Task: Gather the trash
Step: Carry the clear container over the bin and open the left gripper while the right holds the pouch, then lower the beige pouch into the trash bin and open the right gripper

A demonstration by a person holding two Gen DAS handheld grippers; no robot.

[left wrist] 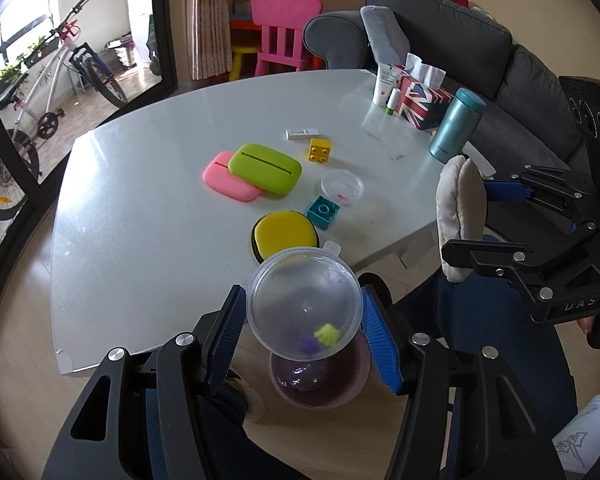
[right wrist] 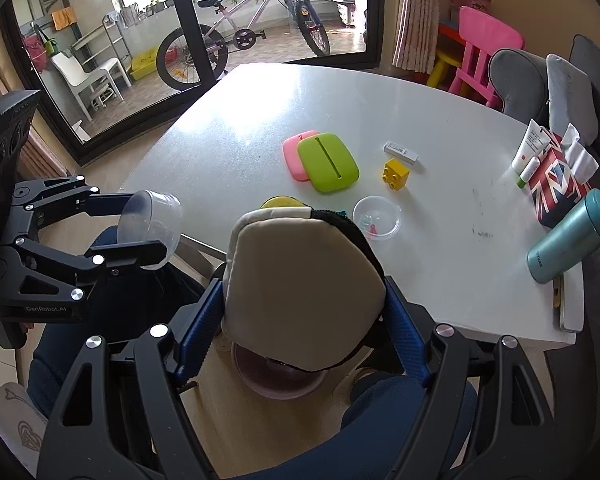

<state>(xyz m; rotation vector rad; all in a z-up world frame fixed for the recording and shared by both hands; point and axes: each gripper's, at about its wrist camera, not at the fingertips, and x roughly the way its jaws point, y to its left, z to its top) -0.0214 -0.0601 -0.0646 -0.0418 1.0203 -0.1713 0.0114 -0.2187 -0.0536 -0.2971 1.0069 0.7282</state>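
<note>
Living room w/ grey sofa (left wrist: 480, 32) and pink kid's chair (left wrist: 284, 28) behind; white table (left wrist: 148, 184) fills the mid-ground, balcony door and bicycle (right wrist: 244, 36) beyond it. On the table: lime-green pad (left wrist: 265, 167) overlapping a pink pad (left wrist: 226, 178), teal flask (left wrist: 456, 124) near the far-right edge, Union Jack tissue box (left wrist: 422, 102), yellow round case (left wrist: 285, 236), clear empty cup (left wrist: 342, 187), teal brick (left wrist: 323, 211), yellow brick (left wrist: 320, 149), small white stick (left wrist: 303, 133).

Left gripper (left wrist: 304, 320) has its fingers clamped on a clear plastic dome container (left wrist: 304, 308), held off the table's near edge, approx. above a pinkish bin (left wrist: 320, 380) on the floor; small yellow and purple bits sit inside the dome. Right gripper (right wrist: 304, 328) has its fingers pressed on both sides of a beige padded pouch (right wrist: 304, 288) w/ black trim, also held above that bin. Person's dark-blue trouser legs (right wrist: 400, 404) flank the bin.
</note>
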